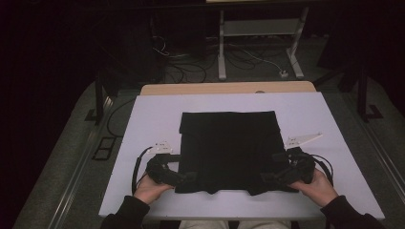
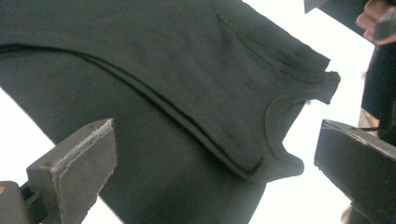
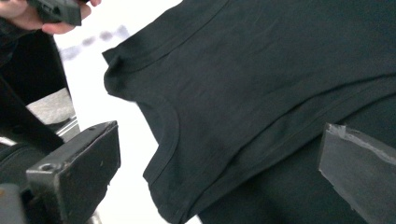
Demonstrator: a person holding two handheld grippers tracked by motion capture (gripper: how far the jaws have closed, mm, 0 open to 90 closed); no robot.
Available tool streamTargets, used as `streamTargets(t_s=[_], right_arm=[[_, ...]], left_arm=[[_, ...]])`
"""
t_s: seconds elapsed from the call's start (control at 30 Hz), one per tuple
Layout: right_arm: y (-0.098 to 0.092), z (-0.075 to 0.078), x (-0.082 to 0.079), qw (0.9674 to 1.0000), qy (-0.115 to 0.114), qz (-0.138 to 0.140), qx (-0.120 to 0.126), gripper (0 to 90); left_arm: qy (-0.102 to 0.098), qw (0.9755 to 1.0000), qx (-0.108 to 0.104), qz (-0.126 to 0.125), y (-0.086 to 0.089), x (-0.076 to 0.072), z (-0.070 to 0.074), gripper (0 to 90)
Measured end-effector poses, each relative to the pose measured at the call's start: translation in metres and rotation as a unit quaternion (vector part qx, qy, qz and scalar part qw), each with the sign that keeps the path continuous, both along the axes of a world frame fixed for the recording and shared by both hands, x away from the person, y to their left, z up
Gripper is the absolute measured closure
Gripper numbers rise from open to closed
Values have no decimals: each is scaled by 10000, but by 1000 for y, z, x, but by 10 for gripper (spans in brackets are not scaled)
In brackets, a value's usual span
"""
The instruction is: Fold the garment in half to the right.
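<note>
High view gives me the whole layout: a white table (image 1: 143, 124) with a black garment (image 1: 228, 150) folded into a rough square, lying flat at the middle and reaching toward the near edge. I read it as a sleeveless top, since both gripper views show a scooped, banded opening along its near side. My left gripper (image 1: 184, 177) sits at the garment's near left corner, held by the left hand (image 1: 150, 188), and my right gripper (image 1: 270, 177) sits at the near right corner, held by the right hand (image 1: 317, 187); both are low over the table close to its near edge. From the left gripper view I see the left gripper (image 2: 215, 158) with its jaws spread wide, the folded layers of the garment (image 2: 177, 84) lying between and beyond them, nothing pinched. From the right gripper view the right gripper (image 3: 219, 163) is likewise wide apart, with the garment (image 3: 280, 79) spread under it and its banded edge curving toward the bare white table (image 3: 121, 196); again nothing is gripped. Whether either jaw tip is touching the cloth I cannot tell. A cable (image 1: 137, 164) loops out from the left gripper across the table toward its left edge.
</note>
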State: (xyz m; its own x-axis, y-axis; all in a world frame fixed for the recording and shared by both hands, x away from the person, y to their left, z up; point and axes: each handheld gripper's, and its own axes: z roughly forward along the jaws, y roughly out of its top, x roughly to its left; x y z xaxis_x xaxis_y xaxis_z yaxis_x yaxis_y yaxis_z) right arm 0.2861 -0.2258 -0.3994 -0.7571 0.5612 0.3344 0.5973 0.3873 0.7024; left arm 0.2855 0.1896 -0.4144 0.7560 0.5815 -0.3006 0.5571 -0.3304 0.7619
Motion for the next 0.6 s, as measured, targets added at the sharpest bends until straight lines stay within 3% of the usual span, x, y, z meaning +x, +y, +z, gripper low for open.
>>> streamTargets(t_s=[0.6], right_arm=[[17, 21, 27, 9997, -253, 27, -26, 0]], left_arm=[[-148, 9991, 346, 172, 13, -5, -2, 0]])
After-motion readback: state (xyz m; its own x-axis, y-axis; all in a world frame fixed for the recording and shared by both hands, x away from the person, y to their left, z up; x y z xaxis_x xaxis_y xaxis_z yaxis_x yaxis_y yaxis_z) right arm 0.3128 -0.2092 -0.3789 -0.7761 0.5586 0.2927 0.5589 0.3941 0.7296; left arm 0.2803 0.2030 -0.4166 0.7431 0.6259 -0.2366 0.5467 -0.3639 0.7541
